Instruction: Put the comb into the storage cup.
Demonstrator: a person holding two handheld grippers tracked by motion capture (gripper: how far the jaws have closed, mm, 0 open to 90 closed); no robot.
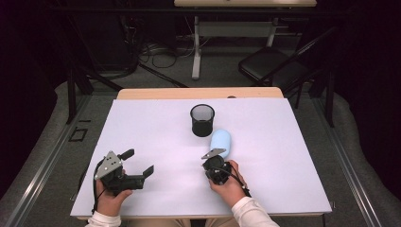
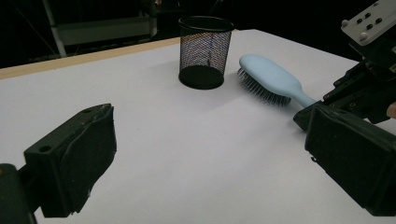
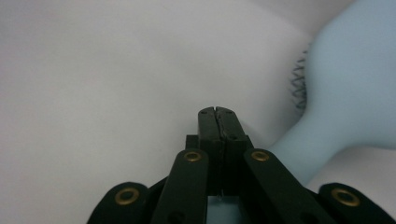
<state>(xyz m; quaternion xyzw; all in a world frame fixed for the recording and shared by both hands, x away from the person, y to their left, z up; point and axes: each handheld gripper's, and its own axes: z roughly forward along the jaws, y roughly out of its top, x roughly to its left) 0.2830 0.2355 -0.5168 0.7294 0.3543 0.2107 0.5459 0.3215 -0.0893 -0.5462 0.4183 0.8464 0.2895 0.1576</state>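
near left, the left gripper (image 1: 140, 163) rests on the smooth white table (image 1: 283, 156), its blocky black jaws wide apart. to its right, the right gripper (image 3: 218, 113) has its jaws pressed together beside the brush (image 2: 271, 78) handle. the brush is pale blue plastic, oval, bristles down. farther off stands a round black mesh cup (image 2: 205, 51).

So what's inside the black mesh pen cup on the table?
Nothing visible inside the black wire-mesh cup: through the mesh its lower part looks dark and bare. The light blue plastic hairbrush lies outside, beside it. The high view shows a dark interior, floor unclear.
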